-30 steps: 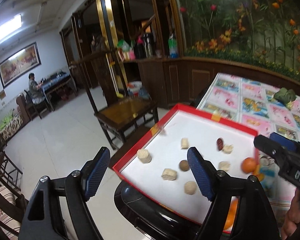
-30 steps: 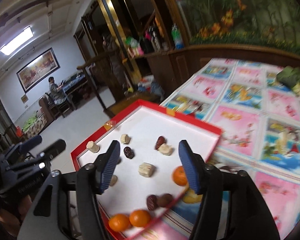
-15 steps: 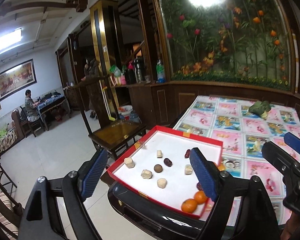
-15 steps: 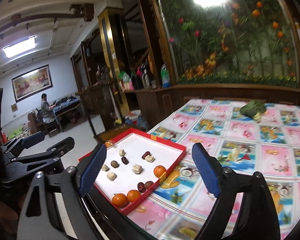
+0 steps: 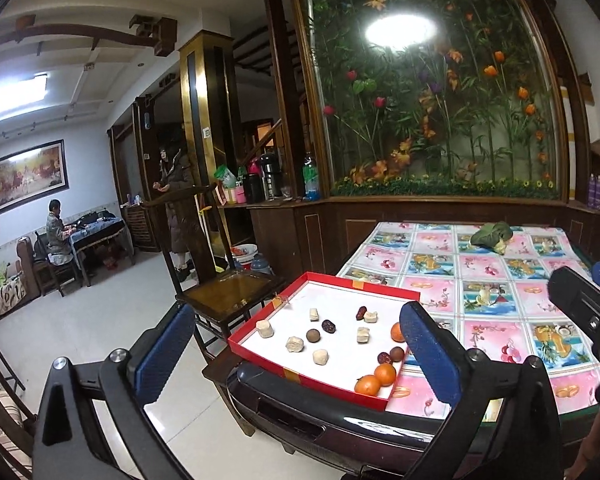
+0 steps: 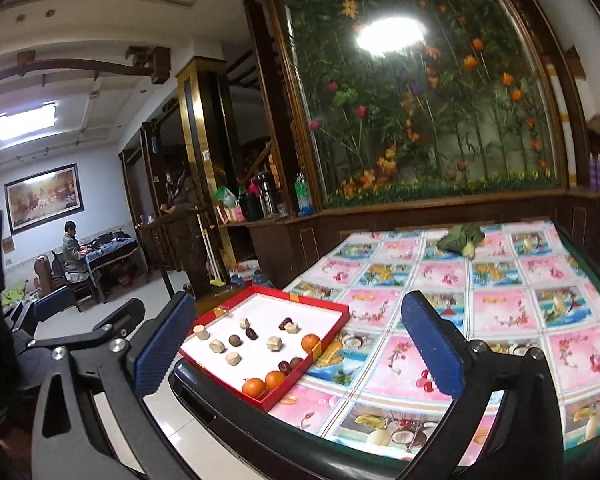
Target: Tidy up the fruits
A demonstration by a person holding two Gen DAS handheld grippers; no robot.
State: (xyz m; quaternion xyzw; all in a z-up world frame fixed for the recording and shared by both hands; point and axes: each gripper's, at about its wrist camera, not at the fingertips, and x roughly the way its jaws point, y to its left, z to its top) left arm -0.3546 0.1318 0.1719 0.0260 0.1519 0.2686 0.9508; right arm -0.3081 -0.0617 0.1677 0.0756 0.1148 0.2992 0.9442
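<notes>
Red tray (image 5: 312,378), orange tangerines (image 5: 367,385), pink fruit-patterned tablecloth (image 5: 496,292), blue-padded tools.

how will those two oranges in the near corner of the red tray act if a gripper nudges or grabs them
The two oranges look round and smooth, so a nudge would likely roll them across the flat white floor of the red tray. They touch each other, so pushing one probably shifts both. The tray's low wall beside them should stop them. Their curved skin may slip from the flat pads.

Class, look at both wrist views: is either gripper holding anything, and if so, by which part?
Nothing is held. The left gripper and right gripper are both open and empty, apart from the fruits in the red tray.
</notes>
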